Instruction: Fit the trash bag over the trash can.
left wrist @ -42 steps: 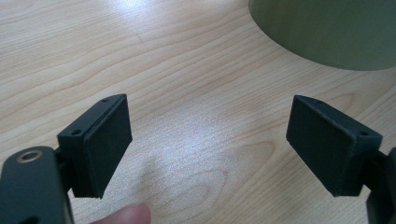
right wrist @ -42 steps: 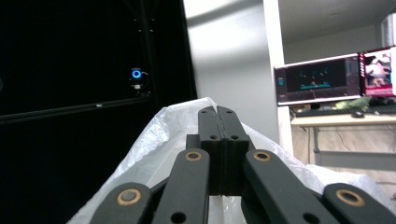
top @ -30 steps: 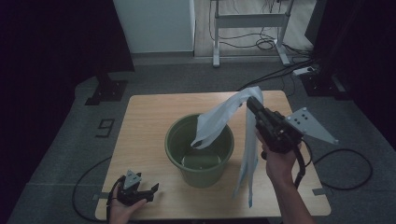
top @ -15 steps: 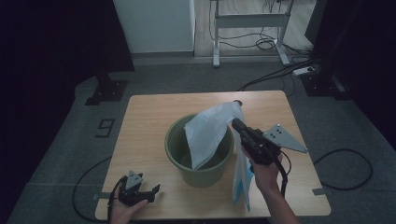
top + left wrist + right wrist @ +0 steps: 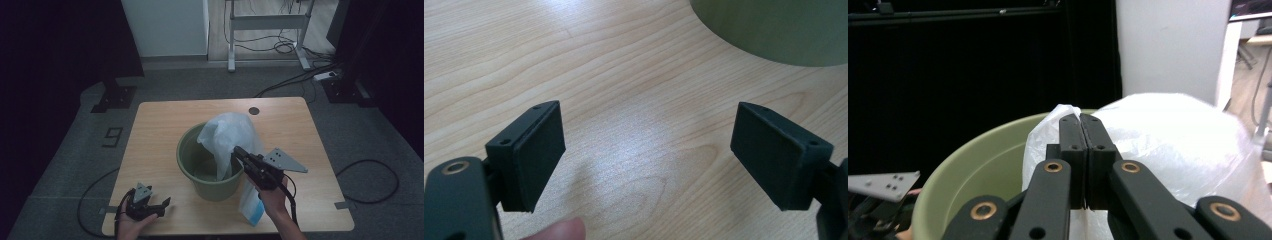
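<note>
A green bucket (image 5: 186, 152) stands in the middle of the wooden table (image 5: 160, 120). A white plastic bag (image 5: 227, 131) billows over its right half, and a blue-printed end of the bag (image 5: 251, 209) hangs outside, down to the table. My right gripper (image 5: 237, 150) is over the bucket's right rim, shut on a fold of the bag. The right gripper view has the pressed-together jaws (image 5: 1080, 120) pinching the bag (image 5: 1173, 135) above the bucket's rim (image 5: 973, 160). My left gripper (image 5: 162, 204) rests at the table's front left, open (image 5: 646, 155) and holding nothing, with the bucket's wall (image 5: 774, 30) ahead of it.
A small dark round grommet (image 5: 254, 110) sits near the table's far edge. A metal desk frame (image 5: 267, 22) and cables (image 5: 300, 75) lie on the floor behind the table. The table's left half has free room.
My right gripper has come down and to the left with the bag, which now drapes over the bucket's mouth instead of hanging high beside it. The left gripper has not moved.
</note>
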`<action>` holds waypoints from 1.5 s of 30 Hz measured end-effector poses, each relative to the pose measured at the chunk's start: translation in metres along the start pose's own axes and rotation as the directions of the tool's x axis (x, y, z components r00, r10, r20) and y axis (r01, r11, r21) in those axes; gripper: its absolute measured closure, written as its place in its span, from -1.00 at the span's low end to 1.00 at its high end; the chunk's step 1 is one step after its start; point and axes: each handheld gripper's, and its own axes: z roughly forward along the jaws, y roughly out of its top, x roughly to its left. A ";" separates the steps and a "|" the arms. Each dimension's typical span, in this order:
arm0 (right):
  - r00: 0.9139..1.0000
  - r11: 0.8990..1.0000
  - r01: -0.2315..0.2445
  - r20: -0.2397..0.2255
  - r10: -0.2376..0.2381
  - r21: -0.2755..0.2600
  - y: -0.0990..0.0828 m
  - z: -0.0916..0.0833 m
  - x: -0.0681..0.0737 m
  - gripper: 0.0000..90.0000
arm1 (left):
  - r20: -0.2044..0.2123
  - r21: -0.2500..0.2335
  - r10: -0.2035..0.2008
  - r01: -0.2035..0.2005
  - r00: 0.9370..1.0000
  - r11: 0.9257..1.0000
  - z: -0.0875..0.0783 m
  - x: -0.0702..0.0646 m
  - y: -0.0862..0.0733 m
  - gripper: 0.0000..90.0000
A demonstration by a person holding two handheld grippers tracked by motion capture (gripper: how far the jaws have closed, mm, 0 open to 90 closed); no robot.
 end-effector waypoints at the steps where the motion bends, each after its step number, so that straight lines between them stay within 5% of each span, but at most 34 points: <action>1: 1.000 1.000 0.001 -0.004 -0.001 0.008 -0.002 0.000 0.001 0.95 | 0.000 0.002 0.002 -0.002 1.000 1.000 0.000 0.000 0.000 -0.70; 12: 0.998 0.999 0.035 -0.056 -0.034 0.011 -0.009 -0.012 0.023 0.94 | 0.000 0.004 0.001 -0.001 1.000 1.000 0.001 -0.001 0.000 -0.70; 17: 0.999 0.999 0.027 -0.044 -0.026 0.027 -0.013 -0.010 0.019 0.75 | -0.001 0.004 0.001 -0.001 1.000 1.000 0.001 0.000 -0.001 -0.70; 20: 0.999 0.999 0.049 0.021 -0.049 0.005 -0.017 -0.015 0.020 0.10 | -0.002 0.005 -0.001 0.001 1.000 1.000 0.001 0.000 -0.001 -0.70; 23: 0.994 0.997 0.077 0.077 -0.076 -0.011 -0.020 -0.023 0.023 -0.16 | -0.001 0.010 0.002 -0.002 1.000 1.000 0.002 0.000 -0.001 -0.70; 34: 0.988 0.998 0.044 0.143 -0.050 0.041 -0.043 -0.059 0.022 -0.42 | 0.000 0.013 0.004 -0.004 1.000 1.000 0.003 -0.002 -0.001 -0.70; 37: 0.981 0.998 0.042 0.188 -0.052 0.057 -0.054 -0.068 0.020 -0.48 | 0.002 0.017 0.009 -0.009 1.000 1.000 0.004 -0.003 0.000 -0.70; 45: 0.978 0.993 0.029 0.202 -0.051 0.112 -0.077 -0.068 0.024 -0.57 | 0.006 0.018 0.008 -0.008 1.000 1.000 0.006 -0.005 -0.001 -0.70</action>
